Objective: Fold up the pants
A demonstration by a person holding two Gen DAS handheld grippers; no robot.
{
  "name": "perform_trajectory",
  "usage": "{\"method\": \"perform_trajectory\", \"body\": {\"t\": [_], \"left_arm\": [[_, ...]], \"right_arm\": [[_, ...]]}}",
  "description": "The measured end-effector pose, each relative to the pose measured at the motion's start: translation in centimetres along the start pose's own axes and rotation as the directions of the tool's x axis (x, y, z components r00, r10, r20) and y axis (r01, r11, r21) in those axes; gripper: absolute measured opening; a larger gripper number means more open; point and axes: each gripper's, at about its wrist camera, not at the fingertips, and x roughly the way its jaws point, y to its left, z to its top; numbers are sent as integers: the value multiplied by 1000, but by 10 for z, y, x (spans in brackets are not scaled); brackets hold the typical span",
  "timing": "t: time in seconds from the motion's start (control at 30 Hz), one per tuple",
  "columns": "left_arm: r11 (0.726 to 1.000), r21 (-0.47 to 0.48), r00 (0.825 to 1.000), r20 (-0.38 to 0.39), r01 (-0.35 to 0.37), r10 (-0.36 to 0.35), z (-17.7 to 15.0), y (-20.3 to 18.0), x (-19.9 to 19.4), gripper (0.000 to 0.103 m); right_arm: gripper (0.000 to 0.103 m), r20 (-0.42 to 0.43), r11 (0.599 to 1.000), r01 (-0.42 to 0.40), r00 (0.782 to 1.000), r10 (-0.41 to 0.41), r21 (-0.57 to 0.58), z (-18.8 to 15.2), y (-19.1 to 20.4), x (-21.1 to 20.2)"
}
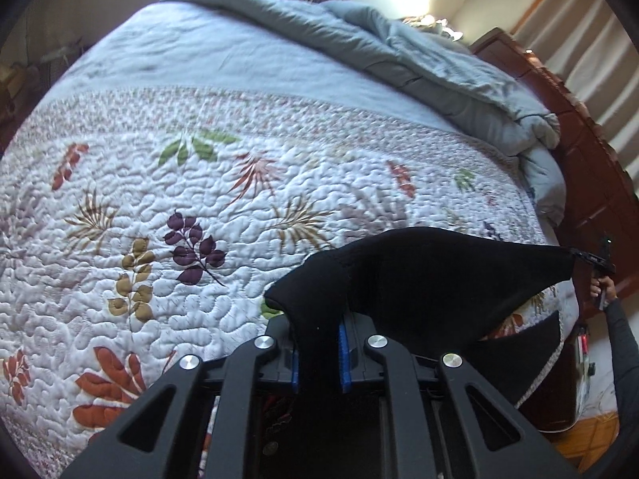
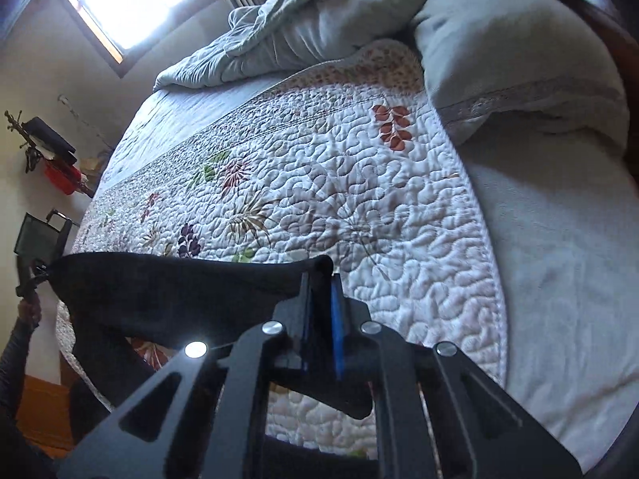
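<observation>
I see a bed (image 1: 591, 183) with a dark wooden frame, covered by a white quilted bedspread (image 1: 167, 207) printed with leaves. A rumpled pale blue duvet (image 1: 419, 52) lies along its far edge, a pillow (image 2: 519, 48) at the right.

L gripper (image 1: 319, 353) clamped on a bunched corner of black pants (image 1: 419, 275), cloth pinched betw. the blue pads (image 1: 344, 363). Pants stretch taut to the right of the claw, far corner held by R gripper (image 1: 591, 257) in a hand (image 1: 599, 287). Floral quilt (image 1: 199, 199) spreads ahead and left; grey-blue duvet (image 1: 419, 60) bunched far ahead-right.
</observation>
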Motion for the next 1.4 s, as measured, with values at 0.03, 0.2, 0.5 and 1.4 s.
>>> {"method": "perform_trajectory", "body": {"t": [0.03, 0.2, 0.5, 1.4], "left_arm": [[1000, 14, 1000, 12, 2, -2, -6, -6, -8, 13], [997, 79, 1000, 14, -2, 1, -49, -28, -34, 13], [999, 40, 1000, -9, 15, -15, -137, -15, -53, 15], [973, -165, 979, -145, -164, 140, -279, 55, -63, 82]], "right_arm": [[7, 27, 1000, 11, 1000, -11, -7, -10, 3, -8], [7, 116, 994, 110, 987, -107, -15, -63, 13, -23], [8, 247, 956, 293, 925, -289, 22, -183, 30, -39], [38, 93, 857, 116, 978, -187, 502, -301, 9, -36]]}}
